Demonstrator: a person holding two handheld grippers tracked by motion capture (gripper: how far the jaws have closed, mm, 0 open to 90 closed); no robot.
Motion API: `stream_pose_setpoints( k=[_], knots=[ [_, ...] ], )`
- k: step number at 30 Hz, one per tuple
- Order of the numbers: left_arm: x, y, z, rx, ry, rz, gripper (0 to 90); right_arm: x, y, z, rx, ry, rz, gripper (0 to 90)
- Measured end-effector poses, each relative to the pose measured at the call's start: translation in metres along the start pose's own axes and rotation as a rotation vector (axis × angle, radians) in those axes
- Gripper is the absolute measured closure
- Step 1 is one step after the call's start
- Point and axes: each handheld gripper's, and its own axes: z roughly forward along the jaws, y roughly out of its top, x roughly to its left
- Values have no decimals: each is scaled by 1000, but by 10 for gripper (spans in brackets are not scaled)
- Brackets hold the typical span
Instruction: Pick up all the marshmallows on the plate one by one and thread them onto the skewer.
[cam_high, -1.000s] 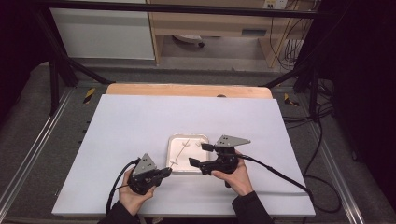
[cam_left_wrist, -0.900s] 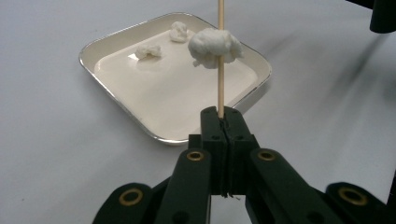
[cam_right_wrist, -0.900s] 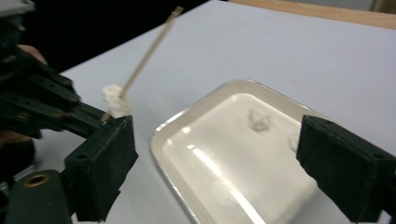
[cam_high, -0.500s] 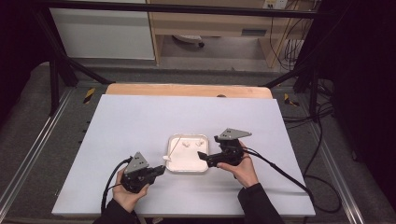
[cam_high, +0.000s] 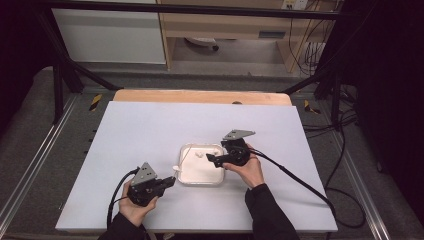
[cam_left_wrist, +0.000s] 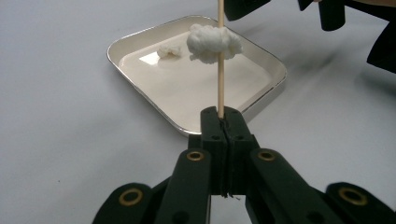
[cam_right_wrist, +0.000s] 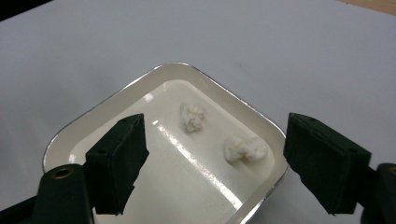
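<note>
One cotton ball (cam_left_wrist: 214, 43) is threaded on the skewer (cam_left_wrist: 220, 70) my left tongs (cam_left_wrist: 223, 122) clamp shut; two more (cam_right_wrist: 192, 116) wait in the tray (cam_right_wrist: 261, 123) near the worktop's front edge, below my wide-open, empty right tongs (cam_right_wrist: 236, 163).

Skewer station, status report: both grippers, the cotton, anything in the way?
Left gripper shut on wooden skewer, one cotton ball threaded. Right gripper open over tray, jaws just narrowing, nothing between; two cotton pieces left. Nothing blocking.
</note>
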Motion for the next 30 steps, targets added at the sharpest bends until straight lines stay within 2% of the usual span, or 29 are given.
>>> stream_pose_setpoints(
  k=[5,10,14,18,25,30],
  knots=[
    [0,0,0,-1,0,0,886,-3,2,16,35,-19,-29,299],
    [0,0,0,0,-3,3,886,-6,-1,27,54,-54,-36,390],
    [0,0,0,-1,-2,2,886,-8,-4,31,82,-68,-46,447],
    [0,0,1,1,-4,3,886,-9,-6,35,107,-88,-63,460],
    [0,0,0,1,-4,4,886,-10,-10,42,121,-78,-57,512],
    [0,0,1,2,-4,5,886,-11,-11,42,116,-97,-50,570]
  ],
)
